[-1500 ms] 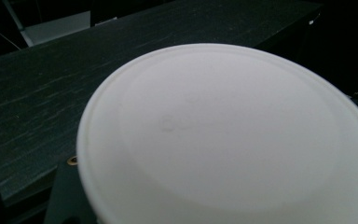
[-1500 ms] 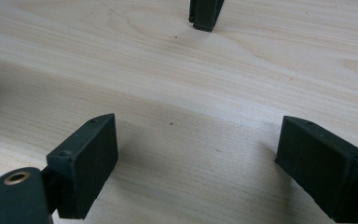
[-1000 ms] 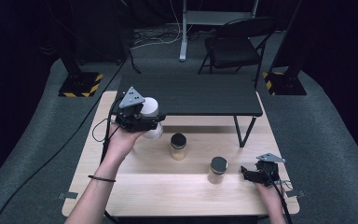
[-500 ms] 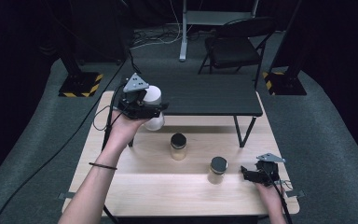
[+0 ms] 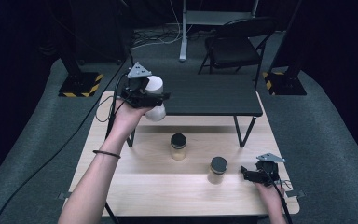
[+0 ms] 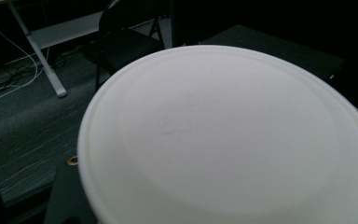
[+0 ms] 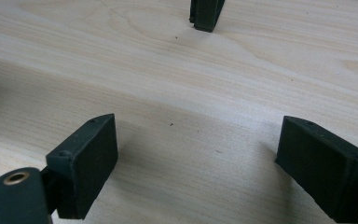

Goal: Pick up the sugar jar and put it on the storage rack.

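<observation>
The left hand-held gripper [image 5: 150,99] is clamped on one white container [image 5: 154,99], held tilted in the air over the near edge of the black shelf [image 5: 214,95]; the container's pale round face [image 6: 228,135] sits right in front of that gripper's camera, contents hidden. Below and to the right of it, two black-lidded jars [image 5: 178,146] [image 5: 218,170] with tan contents stand apart on the wooden worktop [image 5: 168,186]. The right hand-held gripper [image 5: 256,173], just right of the nearer jar, rests with jaws spread wide, nothing between them.
</observation>
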Demonstrator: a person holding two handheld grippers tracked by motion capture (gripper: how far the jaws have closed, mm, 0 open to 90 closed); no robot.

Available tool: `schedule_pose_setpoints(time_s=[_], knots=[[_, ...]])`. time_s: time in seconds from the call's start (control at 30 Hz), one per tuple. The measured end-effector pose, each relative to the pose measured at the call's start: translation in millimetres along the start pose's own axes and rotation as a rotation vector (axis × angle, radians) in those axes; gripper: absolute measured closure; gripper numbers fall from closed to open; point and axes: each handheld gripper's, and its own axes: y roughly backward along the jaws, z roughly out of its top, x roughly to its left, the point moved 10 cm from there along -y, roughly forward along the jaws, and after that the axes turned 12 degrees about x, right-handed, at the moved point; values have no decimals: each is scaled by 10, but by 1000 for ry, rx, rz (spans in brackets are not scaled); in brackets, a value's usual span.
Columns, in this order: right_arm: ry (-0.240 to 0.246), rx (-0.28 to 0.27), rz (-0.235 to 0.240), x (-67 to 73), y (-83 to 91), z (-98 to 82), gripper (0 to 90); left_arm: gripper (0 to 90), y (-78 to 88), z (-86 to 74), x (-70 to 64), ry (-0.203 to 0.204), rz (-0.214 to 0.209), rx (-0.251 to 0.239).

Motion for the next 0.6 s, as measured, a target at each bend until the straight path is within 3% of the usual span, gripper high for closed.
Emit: schedule_pose_setpoints(time_s=[0.37,0.6], knots=[[4,-1,0,-2,-2,2,113,361,-161,183,143,33,44,0],[5,-1,1,-2,-2,2,113,361,-312,220,220,52,71,13]])
